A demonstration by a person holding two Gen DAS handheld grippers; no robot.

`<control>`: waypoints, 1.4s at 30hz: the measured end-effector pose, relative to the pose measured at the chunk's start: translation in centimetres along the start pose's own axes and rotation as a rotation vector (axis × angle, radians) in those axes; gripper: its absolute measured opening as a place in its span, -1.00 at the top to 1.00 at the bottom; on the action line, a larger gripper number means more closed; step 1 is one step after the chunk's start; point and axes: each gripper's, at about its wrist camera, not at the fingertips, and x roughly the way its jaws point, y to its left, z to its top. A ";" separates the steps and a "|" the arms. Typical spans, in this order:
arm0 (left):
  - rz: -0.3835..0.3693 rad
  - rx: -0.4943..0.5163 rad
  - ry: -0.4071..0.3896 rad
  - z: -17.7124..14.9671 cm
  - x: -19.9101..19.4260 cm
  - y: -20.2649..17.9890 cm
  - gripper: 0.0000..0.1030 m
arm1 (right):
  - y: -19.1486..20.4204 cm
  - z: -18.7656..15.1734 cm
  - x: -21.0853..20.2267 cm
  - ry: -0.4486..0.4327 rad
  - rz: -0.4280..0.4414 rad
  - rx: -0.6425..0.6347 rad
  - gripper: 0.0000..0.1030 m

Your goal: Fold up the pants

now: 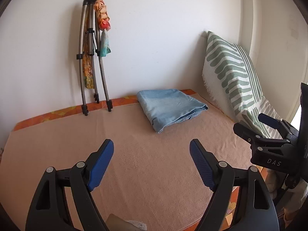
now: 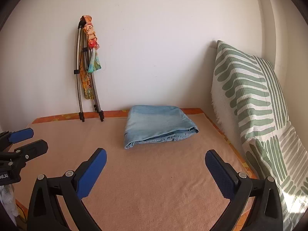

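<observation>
Light blue denim pants (image 1: 170, 108) lie folded into a compact rectangle on the peach blanket (image 1: 134, 163), near the far wall; they also show in the right wrist view (image 2: 159, 126). My left gripper (image 1: 151, 147) is open and empty, held well short of the pants. My right gripper (image 2: 156, 156) is open and empty, also short of the pants. The right gripper shows at the right edge of the left wrist view (image 1: 256, 124), and the left gripper shows at the left edge of the right wrist view (image 2: 27, 140).
A folded metal tripod (image 1: 92, 63) with colourful cloth leans on the white wall at the back left. A green-and-white striped pillow (image 1: 233, 73) stands against the wall on the right. An orange patterned mattress edge (image 1: 57, 113) borders the blanket.
</observation>
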 end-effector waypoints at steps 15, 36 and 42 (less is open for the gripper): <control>0.039 -0.012 0.006 -1.4 0.1 0.7 -0.74 | 0.4 0.4 -0.1 -0.029 0.013 0.023 -1.00; 0.039 -0.021 -0.005 -1.3 -0.6 1.1 -0.75 | 0.0 0.3 0.4 -0.026 -0.004 0.051 -1.00; 0.033 -0.019 -0.008 -1.3 -0.8 1.0 -0.75 | 0.2 0.3 0.4 -0.026 0.001 0.051 -1.00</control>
